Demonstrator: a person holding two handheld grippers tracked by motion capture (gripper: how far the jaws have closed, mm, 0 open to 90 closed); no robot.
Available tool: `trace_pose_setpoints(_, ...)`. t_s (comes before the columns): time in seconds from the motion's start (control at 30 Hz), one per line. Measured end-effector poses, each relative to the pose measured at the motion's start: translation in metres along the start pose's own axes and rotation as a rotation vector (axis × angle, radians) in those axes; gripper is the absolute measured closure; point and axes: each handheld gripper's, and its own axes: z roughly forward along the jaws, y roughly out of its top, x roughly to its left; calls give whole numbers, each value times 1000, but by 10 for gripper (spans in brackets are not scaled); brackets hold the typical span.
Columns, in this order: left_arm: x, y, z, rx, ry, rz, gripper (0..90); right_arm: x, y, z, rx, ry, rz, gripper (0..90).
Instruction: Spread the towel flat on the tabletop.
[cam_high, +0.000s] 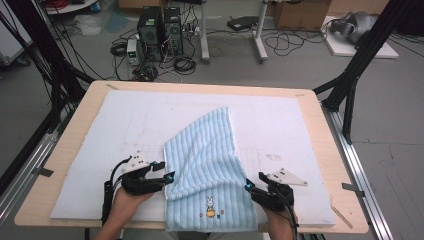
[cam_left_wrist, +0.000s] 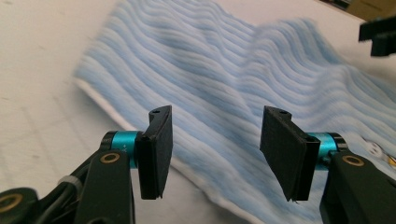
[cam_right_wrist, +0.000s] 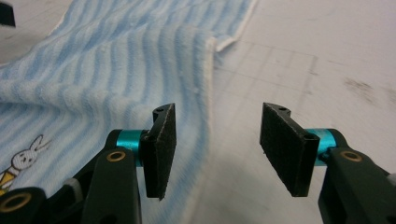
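**Both grippers parted beside a folded blue towel**

The wooden table (cam_high: 320, 130) fills the middle of the high view, its near edge cut off at the bottom of the frame, and a white mat (cam_high: 125, 120) covers most of its top. On the mat lies the light-blue striped towel (cam_high: 205, 165), folded over on itself, running from the centre of the frame down to the bottom edge, where its lower hem hangs past the mat. What lies under the fold is hidden. A small rabbit picture (cam_high: 210, 206) sits near the towel's lower edge.

The person's forearms enter from the bottom, cut off at the frame edge. The left gripper (cam_high: 167, 176) lies low in the lower left, pointing right at the towel's left edge. The right gripper (cam_high: 248, 186) lies low in the lower right, pointing left at the towel's right edge.

In the left gripper view the jaws stand well apart with nothing clamped; the towel (cam_left_wrist: 224, 79), blurred, lies beyond them. In the right gripper view the jaws are likewise parted and empty, the towel's white-hemmed edge (cam_right_wrist: 205, 93) just past the left pad.
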Motion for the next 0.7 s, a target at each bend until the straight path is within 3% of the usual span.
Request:
trace_pose_setpoints(0.17,12,7,-2,-30,38,-16,456,11,17,27,34,28,-38,502)
trace_pose_setpoints(0.3,18,7,-4,-32,53,-28,462,15,16,45,138,35,-86,762)
trace_pose_setpoints(0.33,19,7,-5,-31,51,-31,462,15,14,45,140,33,-109,802)
trace_pose_setpoints(0.37,19,7,-5,-33,55,-32,462,15,12,42,125,36,-113,845)
trace_pose_setpoints(0.47,20,7,-5,-36,56,-34,463,11,4,28,98,28,-108,862)
trace_pose_setpoints(0.7,21,8,-4,-45,58,-41,468,2,-18,-16,106,32,-113,860)
